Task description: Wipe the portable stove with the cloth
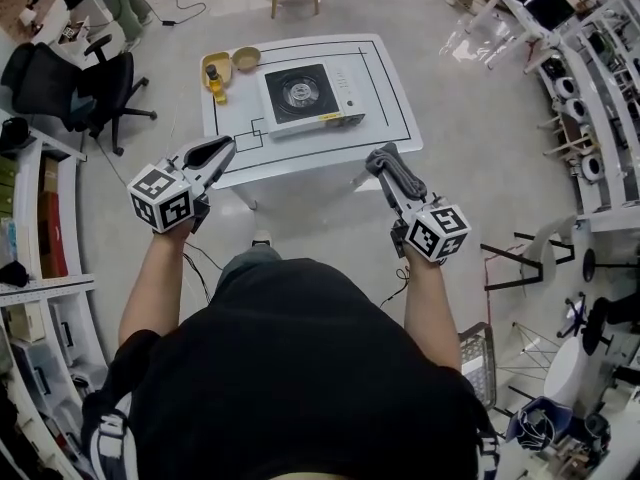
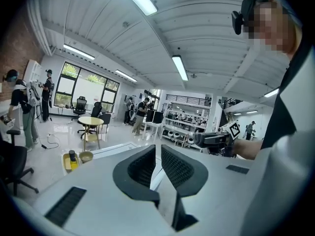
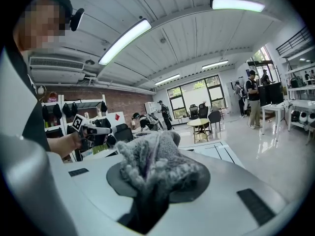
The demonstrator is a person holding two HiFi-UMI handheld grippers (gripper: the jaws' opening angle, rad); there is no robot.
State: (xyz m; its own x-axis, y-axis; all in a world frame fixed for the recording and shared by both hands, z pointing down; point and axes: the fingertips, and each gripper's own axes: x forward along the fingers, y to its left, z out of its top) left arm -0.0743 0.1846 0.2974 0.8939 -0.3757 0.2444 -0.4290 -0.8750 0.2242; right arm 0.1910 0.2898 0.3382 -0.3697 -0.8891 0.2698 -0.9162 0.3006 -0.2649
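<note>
1. The portable stove [image 1: 305, 96] is seen on the middle of the white counter [image 1: 390, 118]. It is well apart from both grippers, which are held in the air short of the counter's near edge. No wiping contact is made yet.
2. The cloth [image 3: 152, 166] is pinched in the right gripper [image 1: 385, 163], bunched into a grey wad over the jaws. With so little loose cloth beyond the tips, the stove top is likely to be scraped by the hard jaws instead of being wiped.
3. The wad could be dragged out of the grip if it is caught on the burner ring.
4. The left gripper [image 2: 157, 154] is pressed together on nothing. If the stove is not braced by it, the stove could be pushed across the counter by a firm stroke.
5. A bottle [image 1: 214, 76] on a yellow tray [image 1: 217, 63] is placed just left of the stove and could be knocked over by a wide sweep.
6. Counted: one stove, one cloth, two grippers, one counter, one tray, one bottle, one bowl [image 1: 246, 58].
</note>
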